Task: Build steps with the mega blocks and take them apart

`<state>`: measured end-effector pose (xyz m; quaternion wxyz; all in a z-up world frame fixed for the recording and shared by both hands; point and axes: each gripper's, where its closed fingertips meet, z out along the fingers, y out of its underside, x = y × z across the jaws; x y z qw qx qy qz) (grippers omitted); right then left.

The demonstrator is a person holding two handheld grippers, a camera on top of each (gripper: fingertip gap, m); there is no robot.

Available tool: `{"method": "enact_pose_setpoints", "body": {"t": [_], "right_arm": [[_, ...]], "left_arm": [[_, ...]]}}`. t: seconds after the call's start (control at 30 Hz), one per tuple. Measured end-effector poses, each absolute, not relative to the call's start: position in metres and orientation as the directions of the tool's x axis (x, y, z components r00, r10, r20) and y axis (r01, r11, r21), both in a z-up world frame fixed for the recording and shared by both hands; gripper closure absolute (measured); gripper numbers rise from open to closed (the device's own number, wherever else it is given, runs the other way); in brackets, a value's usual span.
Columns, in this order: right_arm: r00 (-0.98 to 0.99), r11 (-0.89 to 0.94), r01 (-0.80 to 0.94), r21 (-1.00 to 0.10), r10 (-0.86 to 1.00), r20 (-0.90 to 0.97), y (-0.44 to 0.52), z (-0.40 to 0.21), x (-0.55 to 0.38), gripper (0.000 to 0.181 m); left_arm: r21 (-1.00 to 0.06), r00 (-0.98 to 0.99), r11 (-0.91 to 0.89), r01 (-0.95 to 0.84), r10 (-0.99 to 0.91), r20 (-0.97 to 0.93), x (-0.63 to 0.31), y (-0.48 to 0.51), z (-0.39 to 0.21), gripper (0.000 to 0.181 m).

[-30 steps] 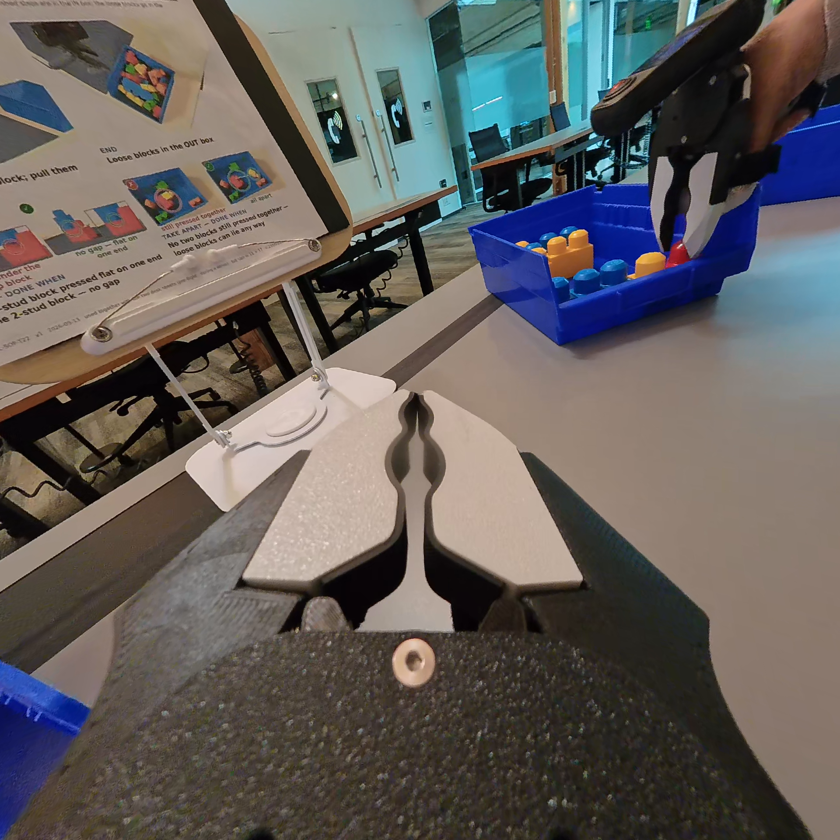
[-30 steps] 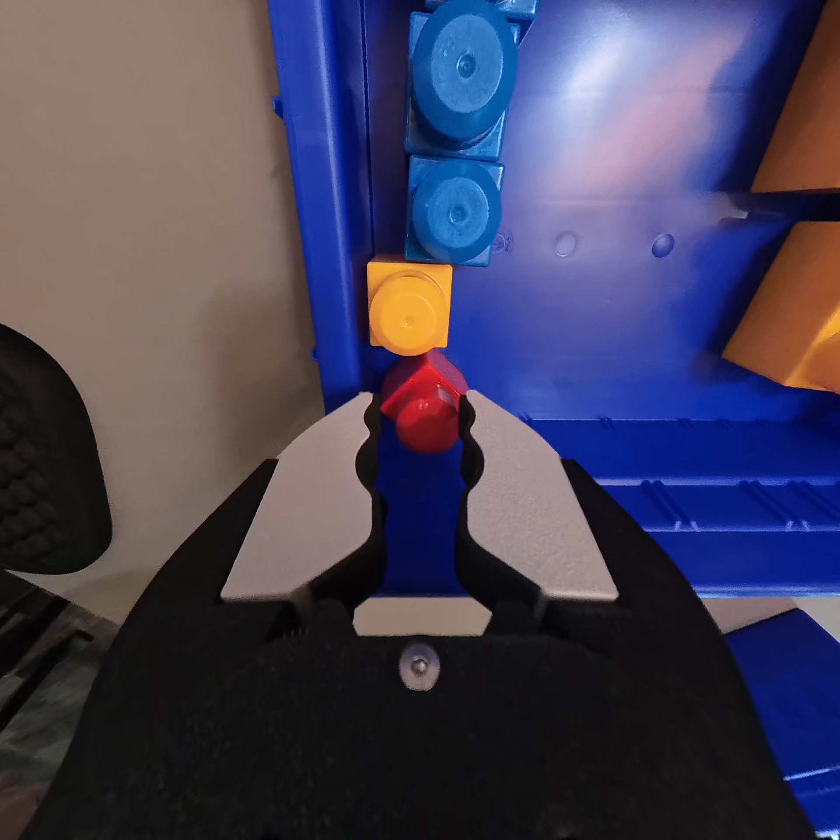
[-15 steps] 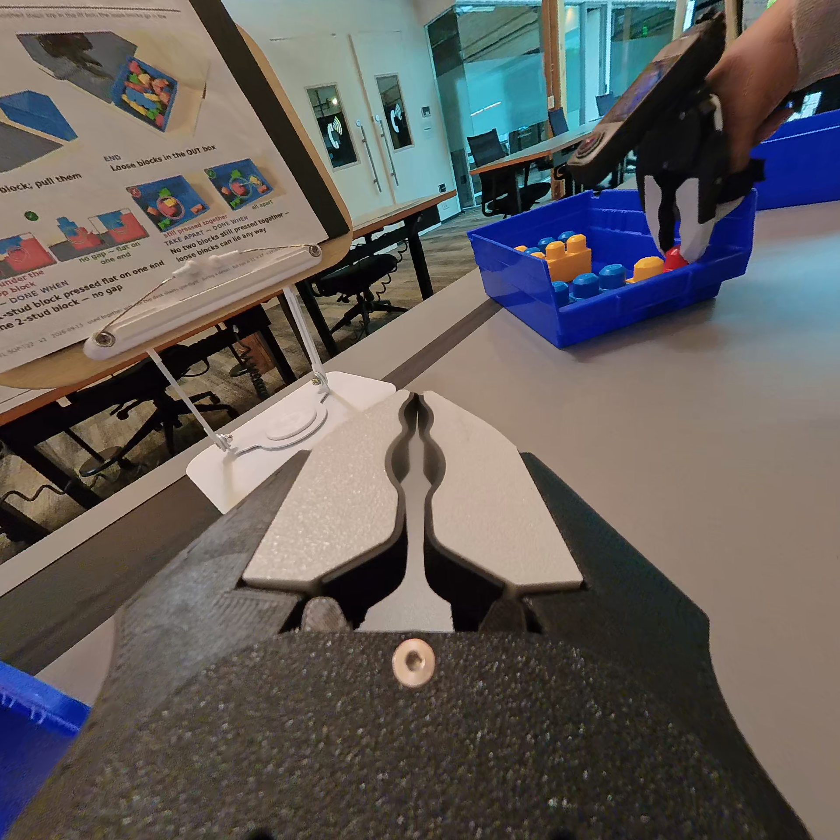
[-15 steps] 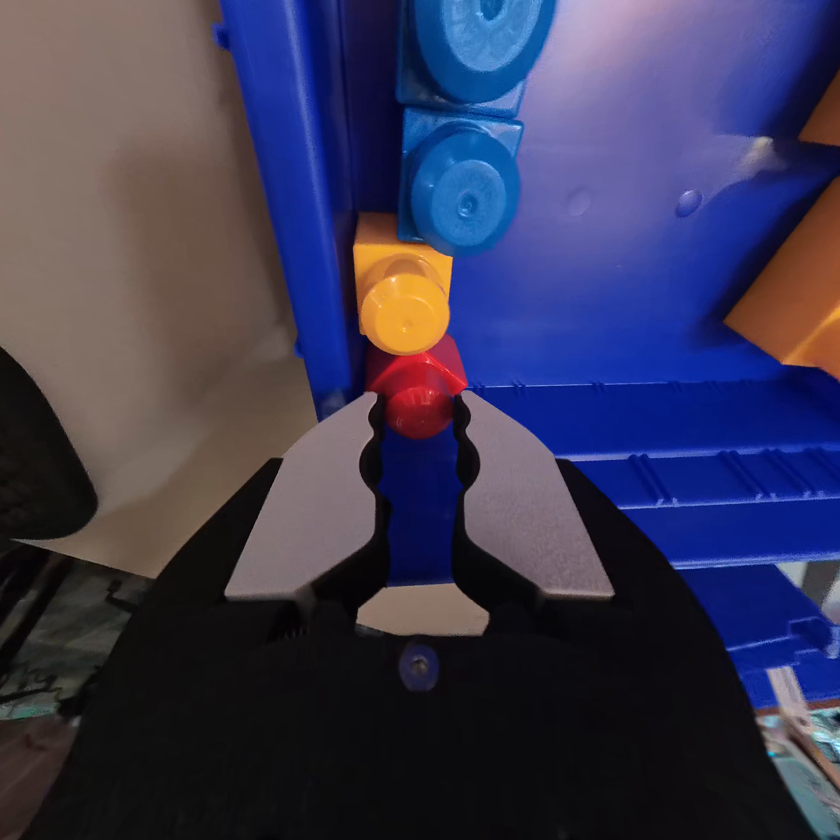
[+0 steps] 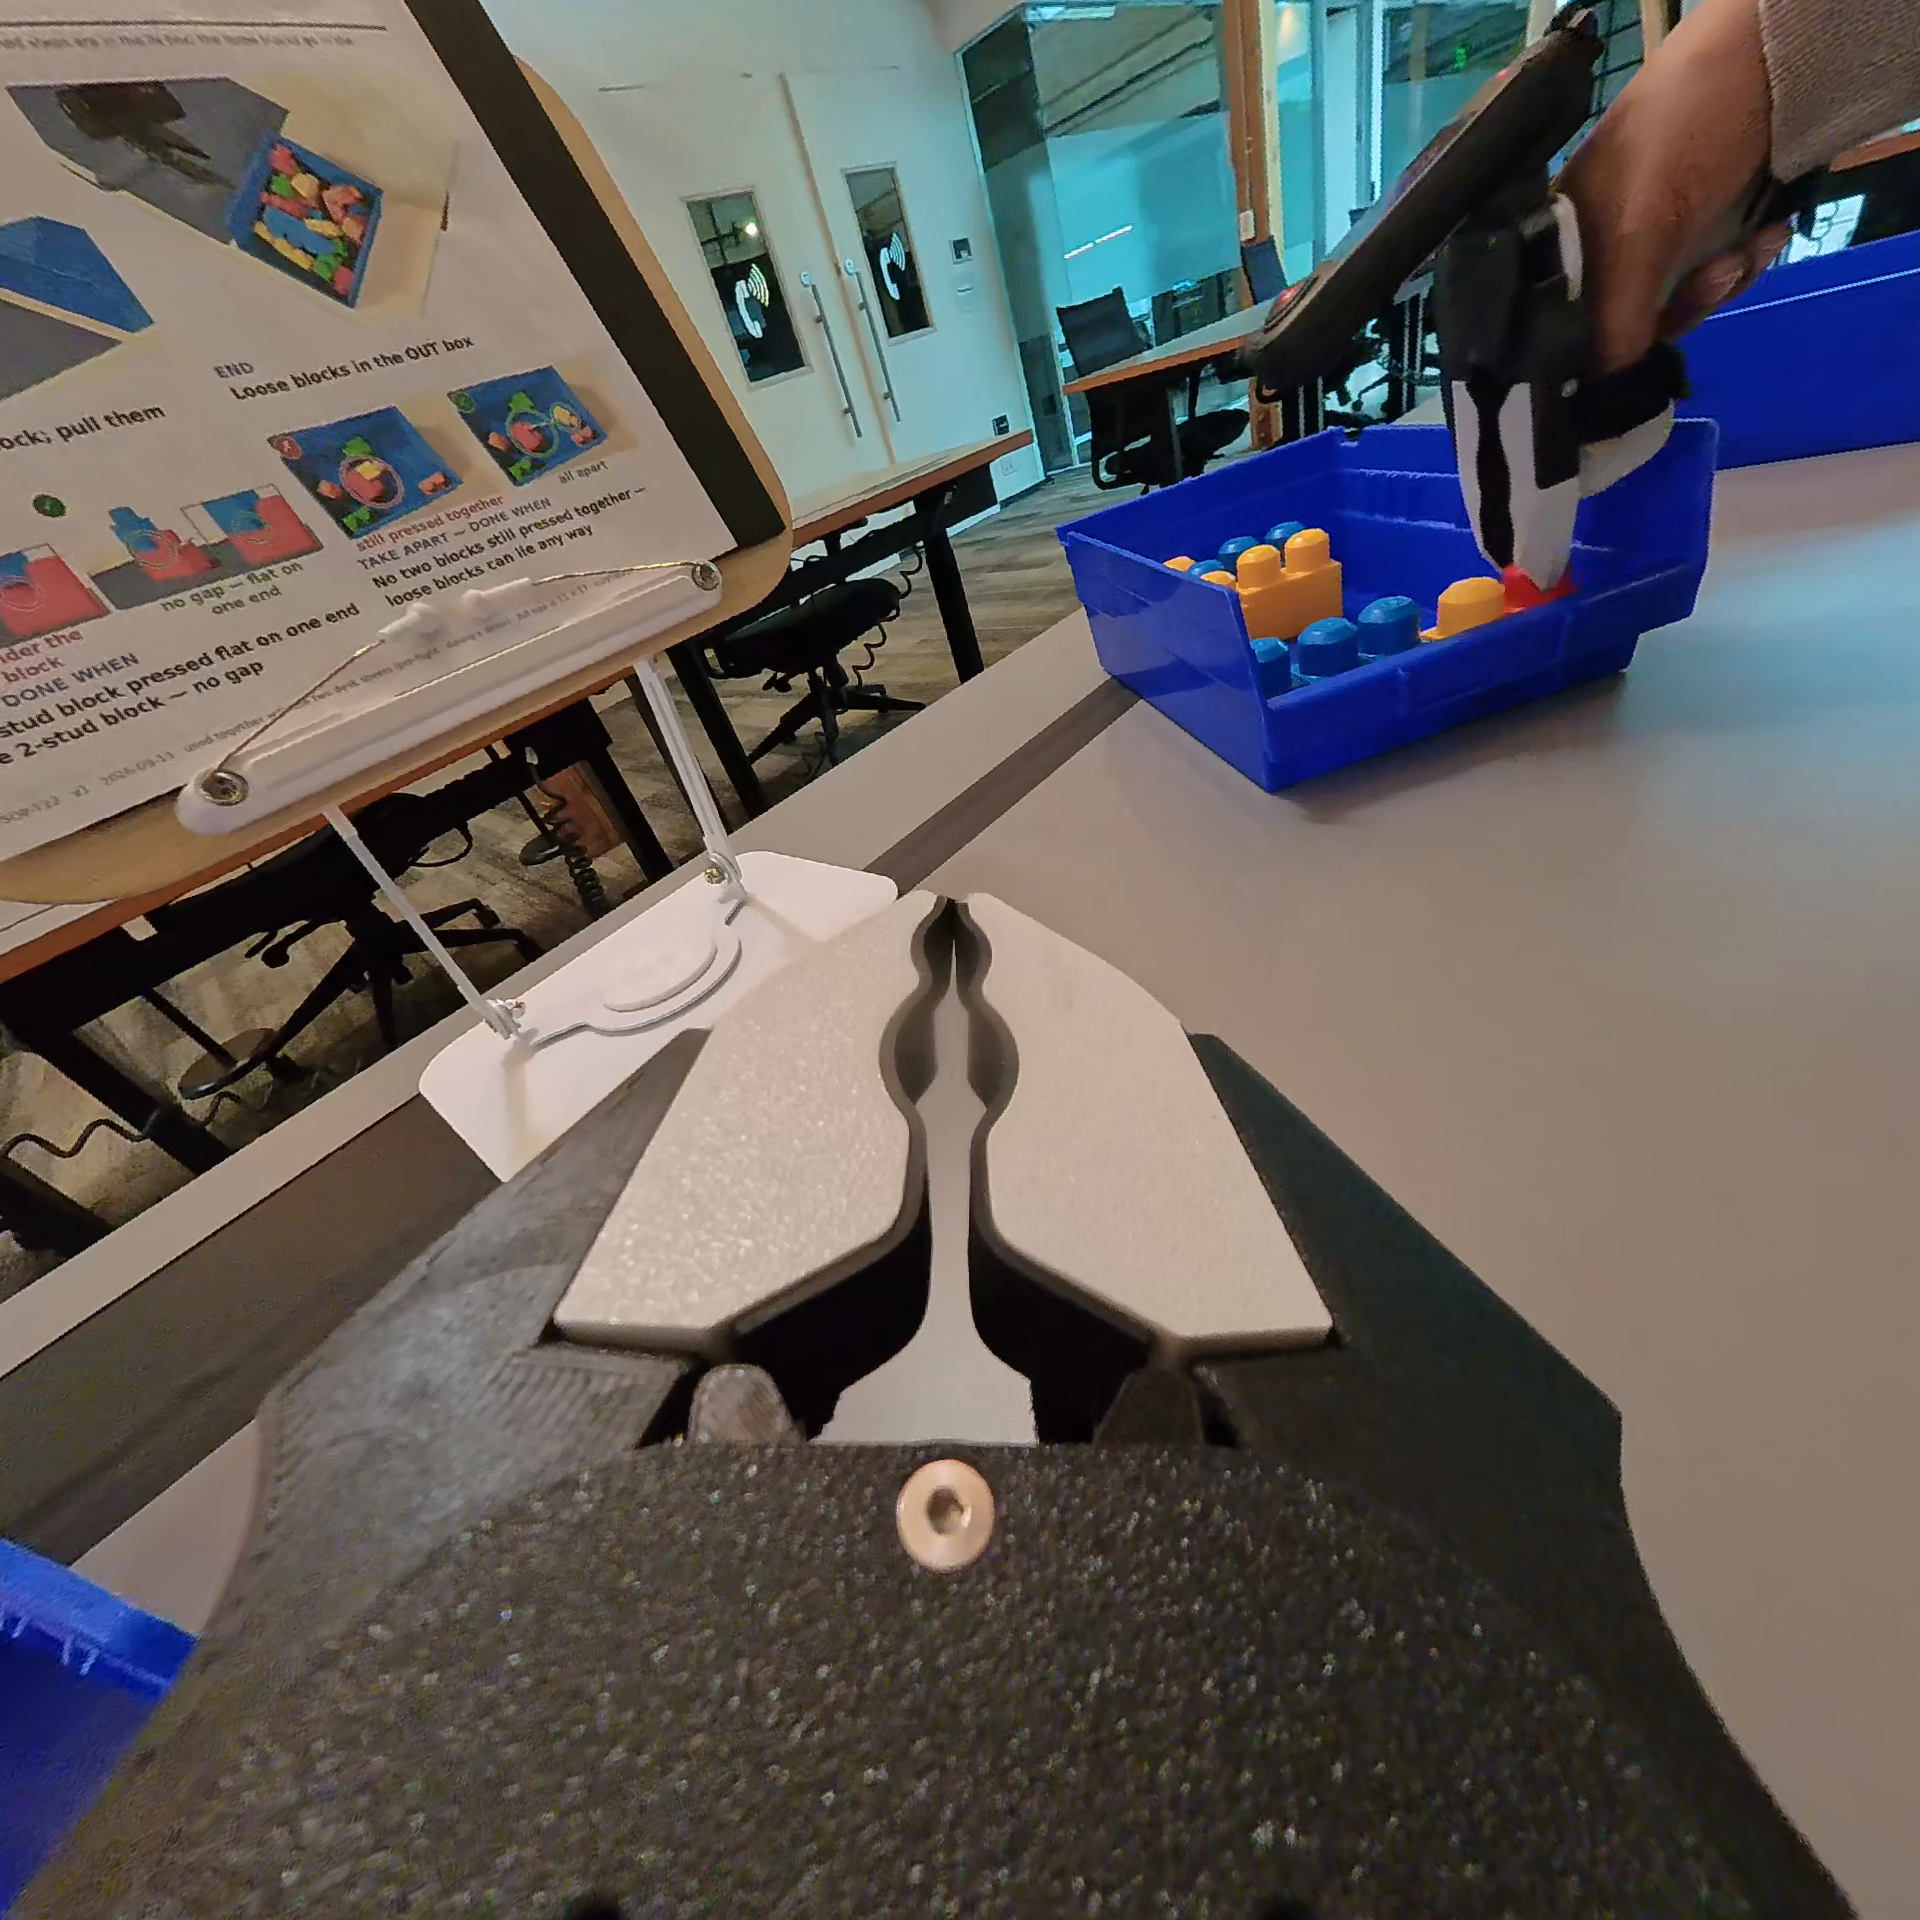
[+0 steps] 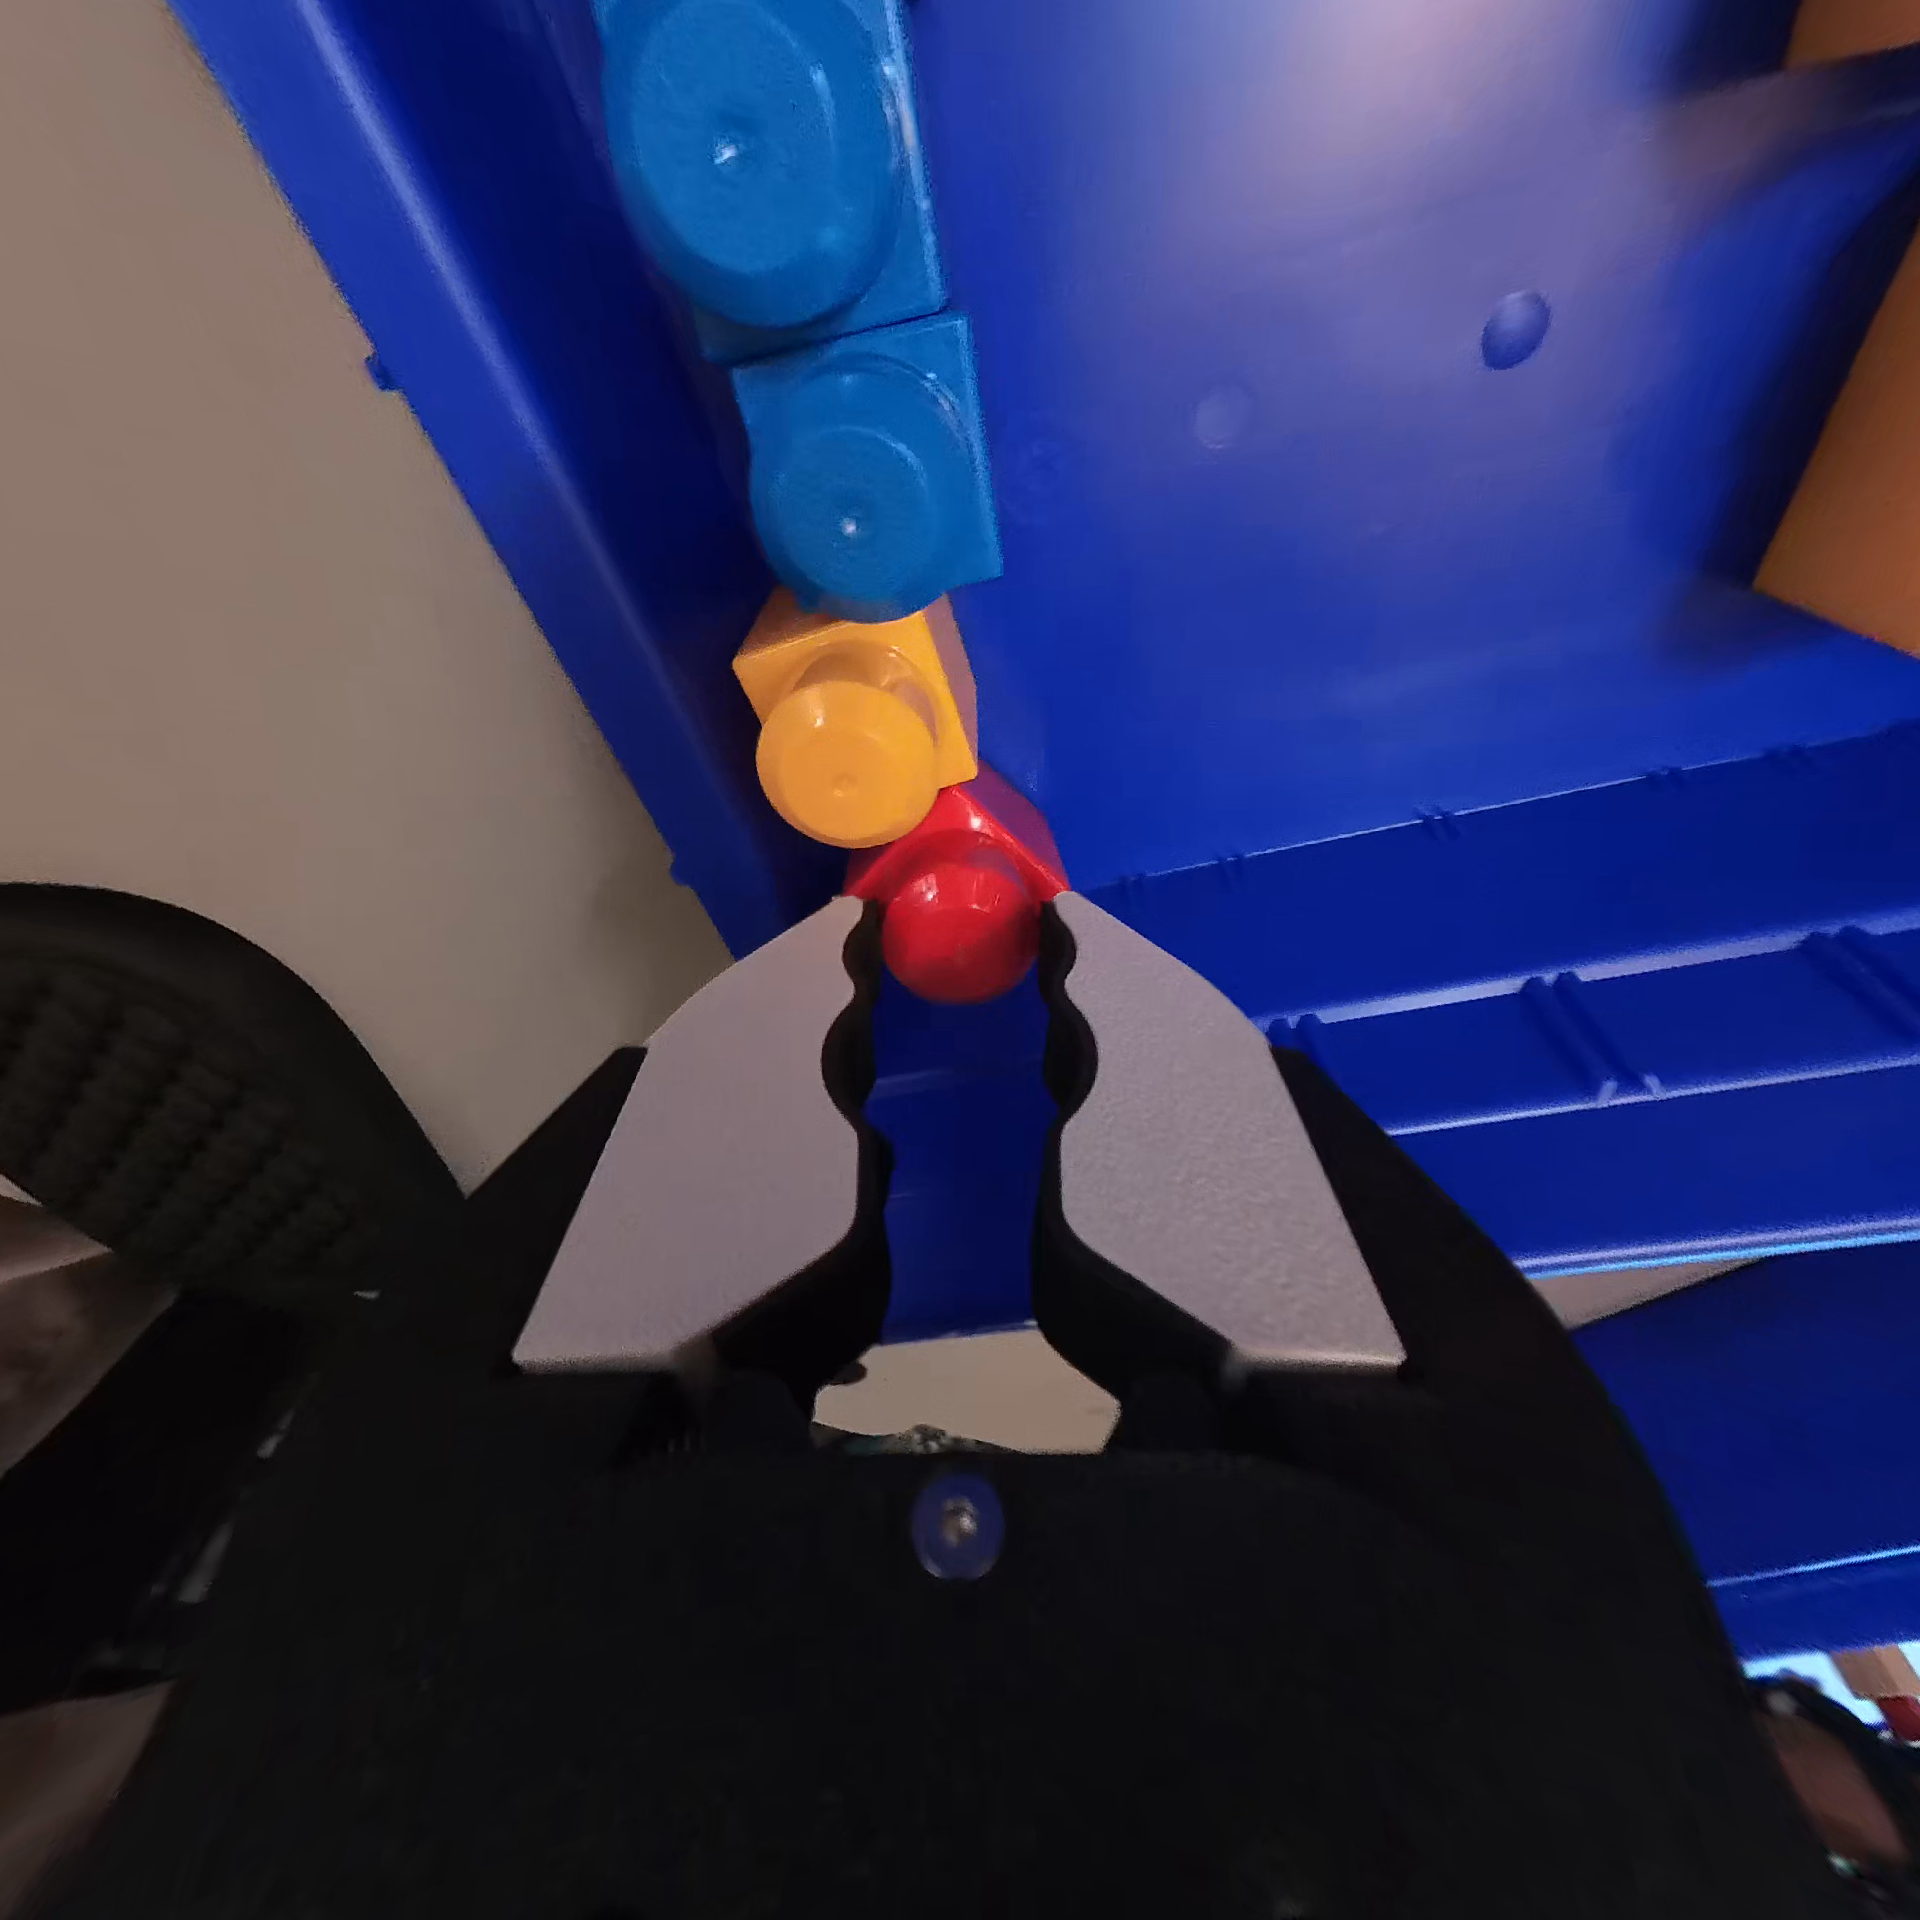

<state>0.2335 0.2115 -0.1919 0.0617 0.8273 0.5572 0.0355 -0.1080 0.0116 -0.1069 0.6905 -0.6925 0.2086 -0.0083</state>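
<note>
The orange block (image 6: 1860,499) is cut off at the right edge, its outline blurred.

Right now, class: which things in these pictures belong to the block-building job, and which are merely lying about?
Belong:
red block, pinched by right gripper
yellow block
blue blocks
blue bin
left gripper, shut, idle

Lying about:
instruction board
white stand
office chairs

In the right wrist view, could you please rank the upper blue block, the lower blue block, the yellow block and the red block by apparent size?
1. Upper blue block, cut off by the frame edge.
2. Lower blue block.
3. Yellow block and red block: too alike to rank; the red one is partly hidden by the yellow block and the right gripper.
</note>
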Motion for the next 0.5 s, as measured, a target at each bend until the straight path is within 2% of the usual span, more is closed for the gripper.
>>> {"method": "enact_pose_setpoints", "body": {"t": [0.17, 0.23, 0.3, 0.37, 0.47, 0.5], "right_arm": [[0.294, -0.295, 0.949, 0.111, 0.955, 0.019, 0.213, -0.183, 0.232, 0.151], [0.278, -0.279, 0.959, 0.038, 0.960, 0.028, 0.215, -0.171, 0.221, 0.151], [0.239, -0.233, 0.965, -0.117, 0.970, 0.044, 0.214, -0.151, 0.196, 0.151], [0.187, -0.143, 0.923, -0.356, 0.978, 0.092, 0.209, -0.122, 0.155, 0.152], [0.198, -0.007, 0.705, -0.709, 0.962, 0.188, 0.194, -0.068, 0.095, 0.156], [0.240, 0.006, 0.610, -0.792, 0.951, 0.193, 0.188, -0.053, 0.081, 0.158]], "left_arm": [[-0.958, 0.910, 0.042, -0.283, -0.302, -0.282, -0.107, 0.012, -0.107, 0.181], [-0.957, 0.912, 0.048, -0.285, -0.295, -0.286, -0.108, 0.011, -0.106, 0.181], [-0.958, 0.917, 0.057, -0.280, -0.280, -0.285, -0.110, 0.011, -0.103, 0.181], [-0.960, 0.926, 0.065, -0.271, -0.255, -0.278, -0.115, 0.011, -0.099, 0.181], [-0.966, 0.944, 0.083, -0.244, -0.208, -0.257, -0.124, 0.010, -0.093, 0.181], [-0.968, 0.949, 0.088, -0.235, -0.192, -0.248, -0.127, 0.010, -0.091, 0.181]]}}
